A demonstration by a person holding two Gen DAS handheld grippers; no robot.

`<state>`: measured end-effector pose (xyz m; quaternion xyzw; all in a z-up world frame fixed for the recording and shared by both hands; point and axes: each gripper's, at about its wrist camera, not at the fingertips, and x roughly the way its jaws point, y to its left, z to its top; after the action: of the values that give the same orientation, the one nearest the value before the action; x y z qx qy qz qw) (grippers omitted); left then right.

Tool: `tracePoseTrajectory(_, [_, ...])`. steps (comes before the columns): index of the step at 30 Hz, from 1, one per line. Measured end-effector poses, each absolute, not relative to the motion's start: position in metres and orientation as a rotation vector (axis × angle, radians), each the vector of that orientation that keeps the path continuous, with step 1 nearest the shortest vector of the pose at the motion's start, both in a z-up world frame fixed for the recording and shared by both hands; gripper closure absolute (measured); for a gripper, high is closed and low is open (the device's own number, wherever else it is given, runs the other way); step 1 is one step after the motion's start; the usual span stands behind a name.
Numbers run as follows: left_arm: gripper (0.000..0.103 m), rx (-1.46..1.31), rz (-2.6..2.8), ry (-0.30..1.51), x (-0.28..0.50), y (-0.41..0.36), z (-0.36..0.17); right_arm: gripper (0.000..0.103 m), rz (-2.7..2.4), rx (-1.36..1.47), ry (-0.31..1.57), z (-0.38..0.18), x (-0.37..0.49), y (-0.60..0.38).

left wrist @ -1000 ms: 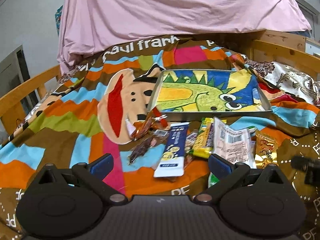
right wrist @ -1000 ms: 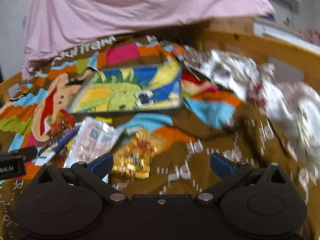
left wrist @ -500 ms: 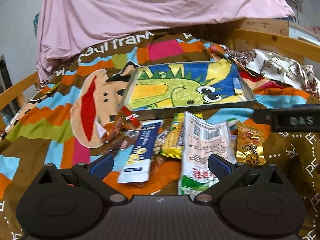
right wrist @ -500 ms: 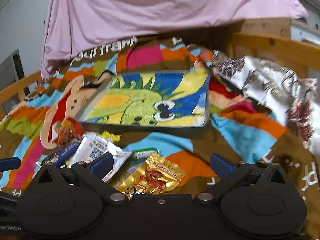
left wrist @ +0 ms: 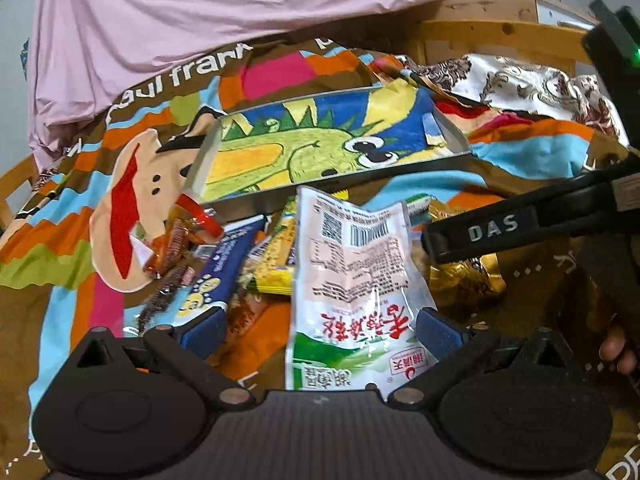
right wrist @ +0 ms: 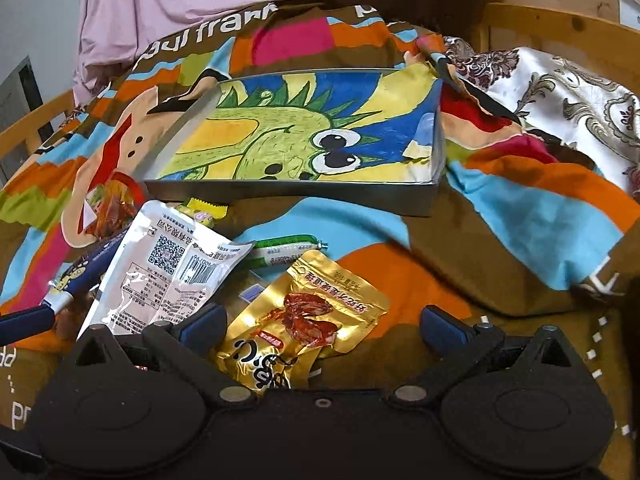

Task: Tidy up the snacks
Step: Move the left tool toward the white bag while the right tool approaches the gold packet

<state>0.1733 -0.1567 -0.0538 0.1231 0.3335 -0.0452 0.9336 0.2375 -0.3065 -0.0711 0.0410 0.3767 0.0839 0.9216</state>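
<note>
A pile of snack packets lies on a colourful blanket in front of a metal tray (left wrist: 452,130) lined with a dinosaur drawing; the tray also shows in the right wrist view (right wrist: 438,152). My left gripper (left wrist: 320,326) is open, with a pink-white packet (left wrist: 352,264) lying between its fingers. A blue packet (left wrist: 218,270) and a yellow packet (left wrist: 276,256) lie beside it. My right gripper (right wrist: 322,320) is open over a gold packet (right wrist: 308,320). The pink-white packet (right wrist: 168,268) and a green sausage stick (right wrist: 286,250) lie just beyond.
Red-orange candies (left wrist: 172,240) lie at the pile's left. The right gripper's finger marked DAS (left wrist: 520,224) crosses the left wrist view on the right. A pink sheet (left wrist: 240,8) hangs behind, and a wooden bed frame (right wrist: 560,28) and patterned white cloth (right wrist: 568,92) are at the right.
Both grippers have moved forward and down toward the snack pile. The pink-white packet now lies between the left fingers and the gold packet between the right fingers.
</note>
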Motion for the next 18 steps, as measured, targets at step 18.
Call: tracePoseTrajectory(18, [0.0, 0.29, -0.099, 0.704, 0.175, -0.164, -0.064, 0.001, 0.107, 0.044, 0.839, -0.068, 0.235, -0.322])
